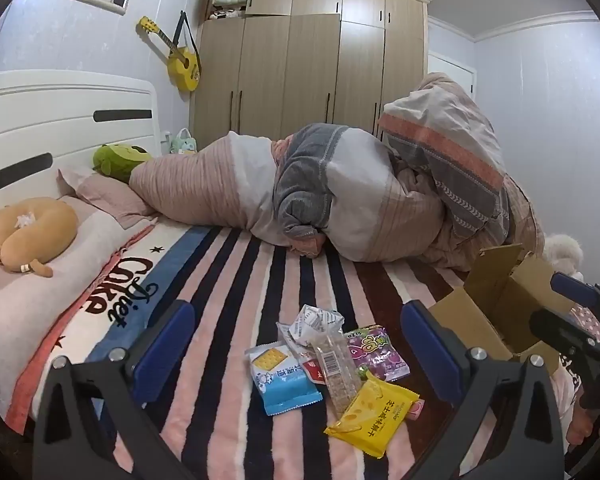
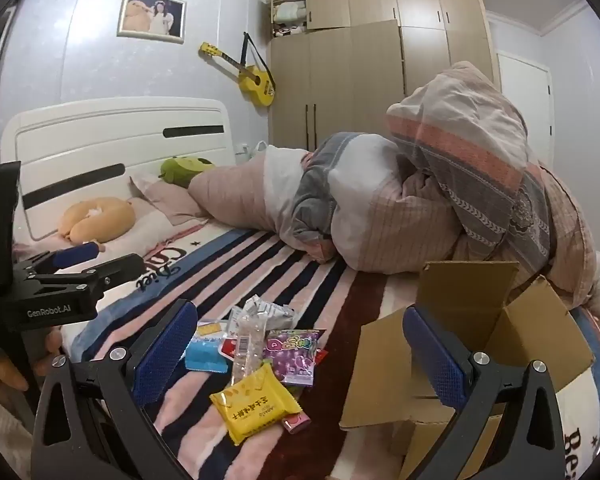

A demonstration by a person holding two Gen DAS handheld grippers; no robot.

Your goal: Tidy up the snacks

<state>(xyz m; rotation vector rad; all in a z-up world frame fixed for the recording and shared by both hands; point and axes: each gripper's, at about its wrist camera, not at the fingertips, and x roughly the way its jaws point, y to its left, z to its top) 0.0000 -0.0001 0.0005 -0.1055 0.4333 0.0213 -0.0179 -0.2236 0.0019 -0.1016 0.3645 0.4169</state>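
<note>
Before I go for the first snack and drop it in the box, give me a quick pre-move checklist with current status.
1. Left gripper open and holding nothing: ok.
2. Right gripper open and holding nothing: ok.
3. Cardboard box flaps up, mouth open: ok.
4. Yellow packet on top of the pile, unobstructed: ok.
5. Box interior has room: cannot tell, hidden by the flaps.
6. Snacks separate cleanly: not ok, the clear packet overlaps the blue cracker packet and purple candy bag.

Box [image 1: 512, 312] inside hidden; pkt txt illegible.
</note>
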